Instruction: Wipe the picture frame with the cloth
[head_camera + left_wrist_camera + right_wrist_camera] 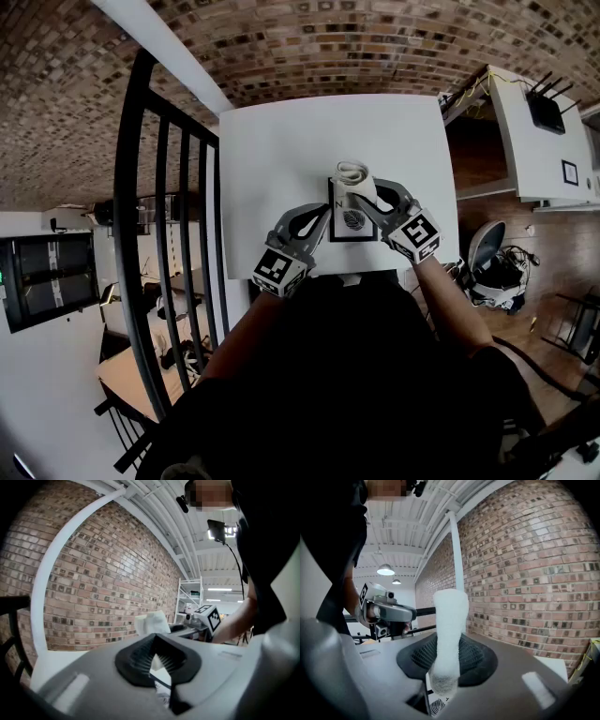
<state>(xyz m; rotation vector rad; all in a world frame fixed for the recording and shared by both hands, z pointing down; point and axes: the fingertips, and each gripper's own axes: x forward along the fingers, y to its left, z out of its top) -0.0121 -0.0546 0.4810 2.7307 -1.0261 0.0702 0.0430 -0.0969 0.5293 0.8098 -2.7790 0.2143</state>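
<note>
Two grippers low over a white table, near its front edge. Right gripper pinching a rolled white cloth, held upright above the far end of the picture frame lying on the table. Left gripper pressed together, tips at the frame's left side.

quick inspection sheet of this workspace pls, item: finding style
surface: white table, holds only the job's things
job's things: picture frame lying flat near the table's near edge; rolled white cloth over its far end
clutter: nothing seen
grippers: right gripper shut on the cloth; left gripper tips together at the frame's left edge
cables: loose cables beside the router on the cabinet
surroundings: brick wall, black railing at left
</note>
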